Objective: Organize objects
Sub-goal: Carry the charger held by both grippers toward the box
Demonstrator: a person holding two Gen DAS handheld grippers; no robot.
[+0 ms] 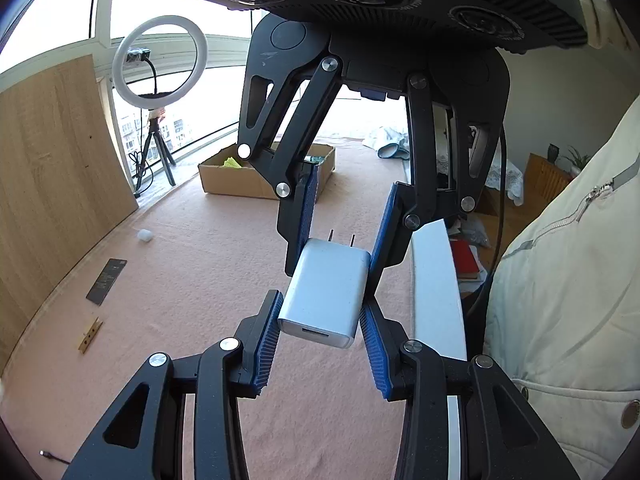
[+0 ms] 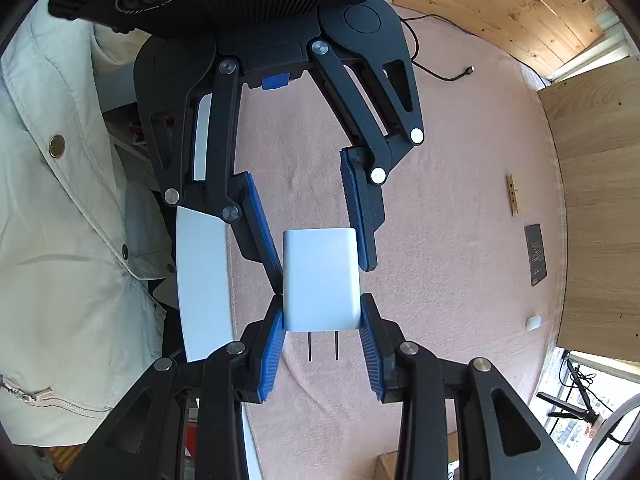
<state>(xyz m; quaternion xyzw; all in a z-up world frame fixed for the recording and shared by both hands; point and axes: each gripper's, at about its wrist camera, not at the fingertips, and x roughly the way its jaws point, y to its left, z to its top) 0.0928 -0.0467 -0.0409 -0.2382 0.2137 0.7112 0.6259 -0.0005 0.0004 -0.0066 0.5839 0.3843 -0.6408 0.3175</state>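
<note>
A white USB charger plug (image 1: 325, 292) hangs in the air between my two grippers, which face each other above the pink carpet. In the left wrist view my left gripper (image 1: 320, 312) clamps its USB-port end, and my right gripper (image 1: 340, 240) grips the pronged end beyond it. In the right wrist view the charger (image 2: 320, 278) has its prongs toward the camera. There my right gripper (image 2: 322, 316) is shut on the pronged end. My left gripper (image 2: 320, 248) holds the far end.
An open cardboard box (image 1: 256, 174) stands far off on the carpet near a ring light (image 1: 160, 62). A wooden clothespin (image 1: 90, 334), a black card (image 1: 107, 281), a small white object (image 1: 144, 235) and a black cable (image 2: 444, 74) lie on the carpet. A white table edge (image 1: 438, 292) and a person in a cream jacket (image 1: 568, 280) are at the right.
</note>
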